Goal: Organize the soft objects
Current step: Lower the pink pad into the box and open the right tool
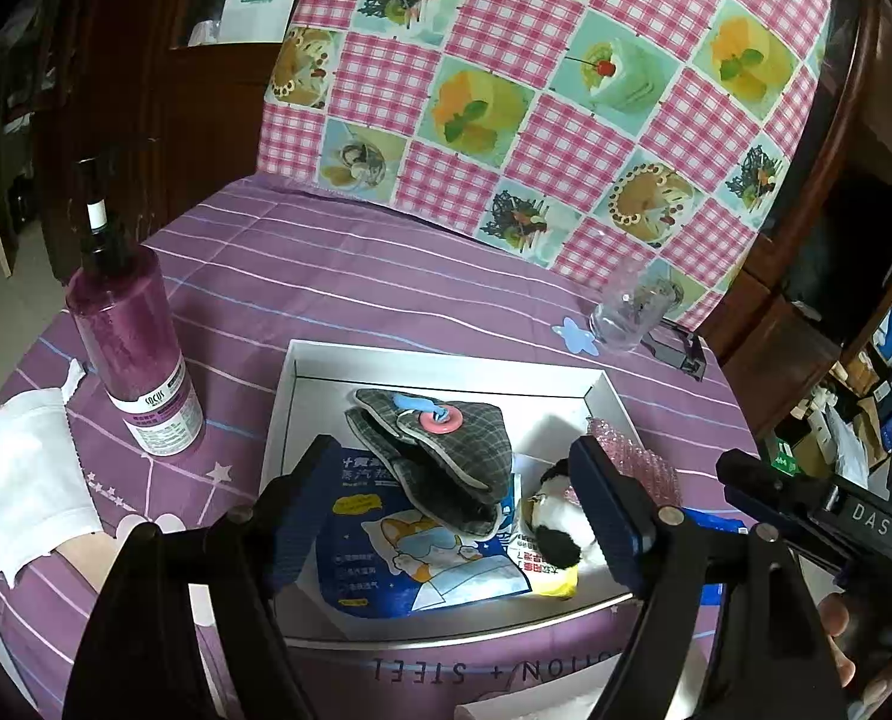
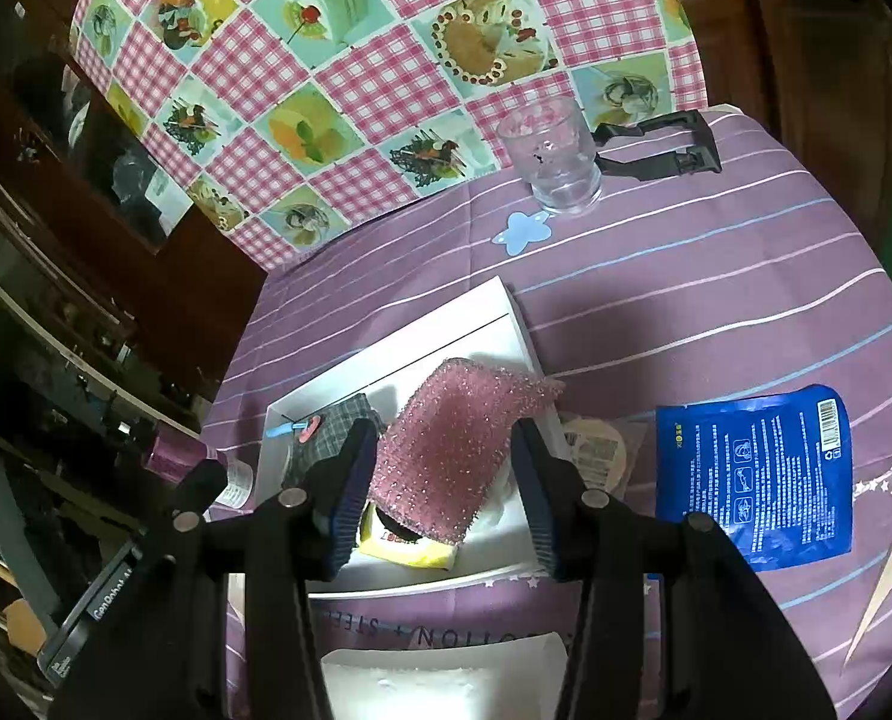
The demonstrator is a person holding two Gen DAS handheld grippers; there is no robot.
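A white shallow box sits on the purple cloth. In it lie a grey plaid pouch with a pink ring, a blue packet, a black-and-white plush toy and a pink glittery sponge. My left gripper is open and empty above the box. My right gripper is open, its fingers on either side of the pink sponge, which lies over the box's right edge; I cannot tell if they touch it. A second blue packet lies on the cloth to the right.
A purple bottle and a white folded cloth lie left of the box. A clear glass, a blue flower-shaped piece and a black clip are behind it. A pink checked cushion stands at the back. A round sachet lies by the box.
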